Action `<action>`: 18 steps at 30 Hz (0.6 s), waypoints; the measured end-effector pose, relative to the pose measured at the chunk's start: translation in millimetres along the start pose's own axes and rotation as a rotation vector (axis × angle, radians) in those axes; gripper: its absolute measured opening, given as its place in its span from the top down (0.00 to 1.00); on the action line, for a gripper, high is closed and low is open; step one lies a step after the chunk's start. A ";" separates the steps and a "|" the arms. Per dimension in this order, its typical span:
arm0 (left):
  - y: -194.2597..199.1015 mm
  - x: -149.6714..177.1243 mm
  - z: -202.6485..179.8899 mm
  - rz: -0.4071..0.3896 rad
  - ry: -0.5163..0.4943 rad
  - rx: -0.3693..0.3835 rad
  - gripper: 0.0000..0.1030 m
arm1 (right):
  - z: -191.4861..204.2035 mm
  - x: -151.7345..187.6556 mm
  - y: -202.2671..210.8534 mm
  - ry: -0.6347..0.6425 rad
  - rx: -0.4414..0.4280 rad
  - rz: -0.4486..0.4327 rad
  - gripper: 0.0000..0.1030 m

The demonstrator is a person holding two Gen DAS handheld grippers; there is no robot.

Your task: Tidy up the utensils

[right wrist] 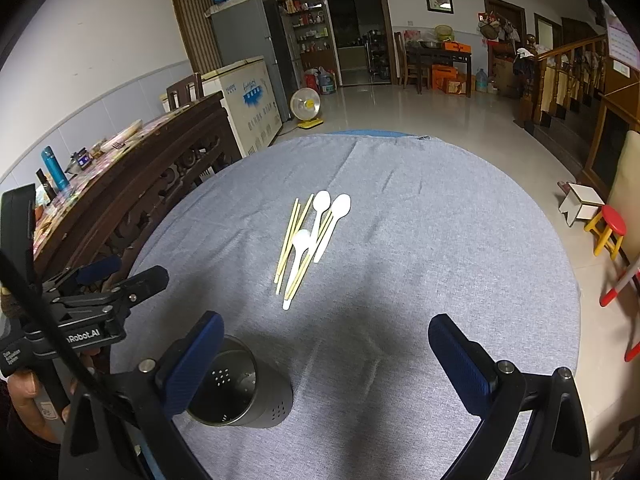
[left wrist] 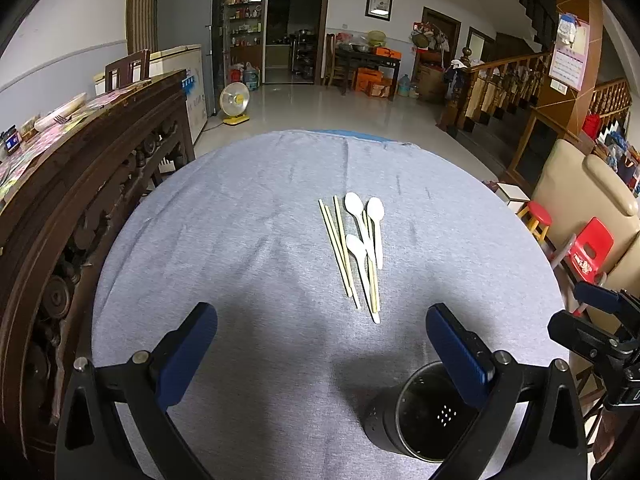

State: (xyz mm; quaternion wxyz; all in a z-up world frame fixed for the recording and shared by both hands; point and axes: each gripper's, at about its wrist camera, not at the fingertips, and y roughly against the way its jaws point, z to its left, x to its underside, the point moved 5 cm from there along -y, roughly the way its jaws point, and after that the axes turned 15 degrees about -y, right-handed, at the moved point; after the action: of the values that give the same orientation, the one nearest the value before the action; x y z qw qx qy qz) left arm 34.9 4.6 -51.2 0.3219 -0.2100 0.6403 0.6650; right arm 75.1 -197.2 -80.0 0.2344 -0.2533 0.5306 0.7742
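Three white plastic spoons (left wrist: 366, 236) (right wrist: 320, 226) and several wooden chopsticks (left wrist: 340, 252) (right wrist: 290, 236) lie in a loose bundle at the middle of a round table under a grey cloth (left wrist: 240, 240) (right wrist: 420, 240). A dark perforated metal utensil cup (left wrist: 416, 416) (right wrist: 240, 384) stands at the near edge, empty. My left gripper (left wrist: 322, 344) is open and empty, above the near cloth, left of the cup. My right gripper (right wrist: 326, 354) is open and empty, right of the cup. Each gripper shows at the edge of the other's view.
A carved dark wooden sideboard (left wrist: 100, 160) (right wrist: 160, 152) with dishes stands close on the left. Small red and yellow stools (left wrist: 536, 216) (right wrist: 608, 224) and a beige sofa (left wrist: 580, 192) stand to the right. Tiled floor lies beyond the table.
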 end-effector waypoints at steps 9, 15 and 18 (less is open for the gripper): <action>-2.8 -3.0 -4.9 -0.003 -0.010 0.020 0.00 | -3.9 -0.5 0.0 -0.011 0.009 0.000 0.00; -4.6 -3.2 -5.9 -0.001 -0.012 0.027 0.00 | -3.4 -1.6 -2.1 -0.006 0.011 0.002 0.00; -5.9 -3.9 -4.9 0.000 -0.010 0.027 0.00 | -3.2 -2.1 -3.5 -0.006 0.011 0.003 0.00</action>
State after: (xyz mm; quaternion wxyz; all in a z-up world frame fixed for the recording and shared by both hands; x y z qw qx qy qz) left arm 41.0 -1.0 -53.1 0.3280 -0.2023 0.6477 0.6573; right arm 79.4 -199.2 -82.1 0.2361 -0.2487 0.5346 0.7724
